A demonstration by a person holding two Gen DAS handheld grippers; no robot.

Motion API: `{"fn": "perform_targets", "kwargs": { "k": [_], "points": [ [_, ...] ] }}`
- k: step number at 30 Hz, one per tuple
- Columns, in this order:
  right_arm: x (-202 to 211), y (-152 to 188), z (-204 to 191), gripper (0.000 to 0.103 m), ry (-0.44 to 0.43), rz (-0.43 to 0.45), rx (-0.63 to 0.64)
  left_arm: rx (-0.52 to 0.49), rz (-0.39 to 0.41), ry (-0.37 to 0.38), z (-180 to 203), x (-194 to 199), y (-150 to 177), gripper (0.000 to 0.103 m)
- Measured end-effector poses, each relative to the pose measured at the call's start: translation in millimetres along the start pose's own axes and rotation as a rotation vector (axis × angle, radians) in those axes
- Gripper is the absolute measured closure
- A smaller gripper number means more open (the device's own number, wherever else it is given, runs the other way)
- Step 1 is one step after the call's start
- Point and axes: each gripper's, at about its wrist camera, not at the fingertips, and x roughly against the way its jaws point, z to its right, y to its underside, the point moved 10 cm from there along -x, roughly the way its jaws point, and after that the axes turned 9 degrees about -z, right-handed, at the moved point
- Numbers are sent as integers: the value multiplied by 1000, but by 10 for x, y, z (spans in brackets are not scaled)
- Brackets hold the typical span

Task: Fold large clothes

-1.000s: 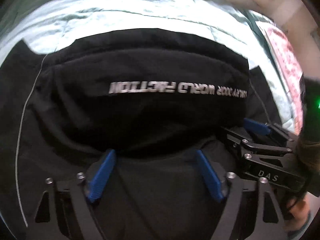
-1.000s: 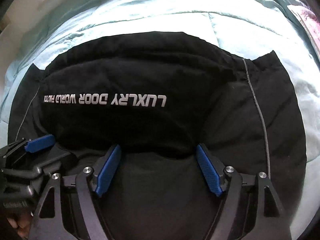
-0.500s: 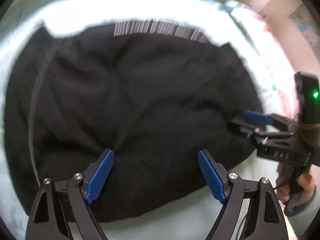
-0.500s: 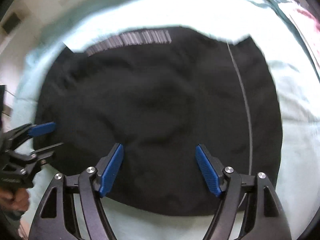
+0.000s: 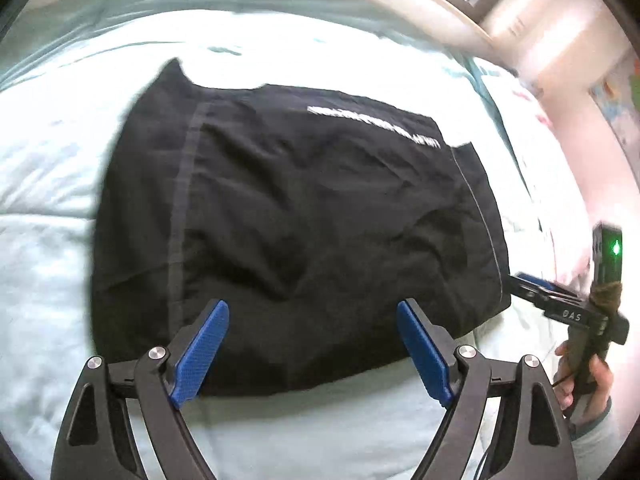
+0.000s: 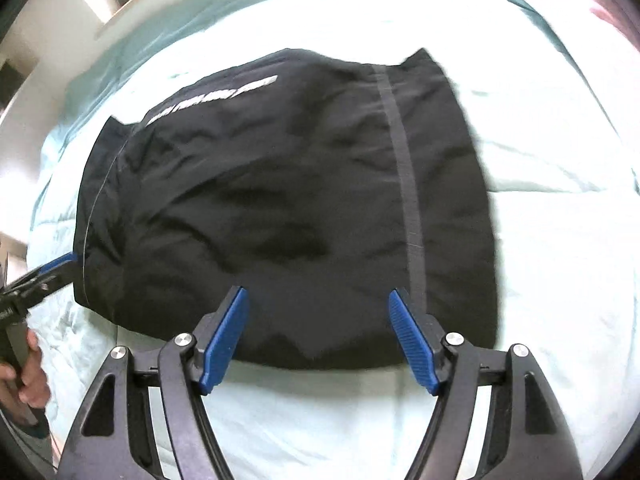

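**Black garment, folded, on pale bedding**

Nearest, left wrist view: left gripper (image 5: 312,346), blue pads (image 5: 200,350) spread wide apart, nothing between them, tips over the near edge of the black garment (image 5: 304,216). Nearest, right wrist view: right gripper (image 6: 318,330), blue pads (image 6: 224,340) likewise spread apart and holding nothing, over the garment's (image 6: 280,200) near edge.

At the garment's side edges: right gripper (image 5: 532,282) seen from the left wrist view at its right edge, gripped by a hand (image 5: 580,376), green light (image 5: 615,247) on its body; whether apart or together cannot be told here. Left gripper (image 6: 60,262) seen from the right wrist view at the opposite edge.

Middle: garment lying in a folded, creased block on the light blue bedding (image 5: 48,184); grey stripe (image 6: 404,176) running front to back; thin pale seam line (image 5: 480,216) along one side.

Far edge: blurred white lettering (image 5: 372,126), unreadable. Beyond: bedding (image 6: 560,128), then pale wall (image 5: 540,36).
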Motion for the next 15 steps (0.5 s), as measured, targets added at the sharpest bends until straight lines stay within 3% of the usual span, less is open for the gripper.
{"fn": "perform_targets", "kwargs": {
  "k": [3, 9, 11, 15],
  "points": [
    [319, 53, 452, 27, -2, 38, -64, 59, 44, -38, -266, 203, -64, 16],
    [678, -135, 871, 27, 37, 132, -120, 167, 59, -60, -907, 487, -104, 16],
    [683, -211, 967, 27, 26, 141, -133, 175, 69, -34, -967, 470, -199, 16],
    [526, -451, 1130, 27, -112, 136, -167, 211, 54, 81, -1070, 268, -429, 16]
  ]
}}
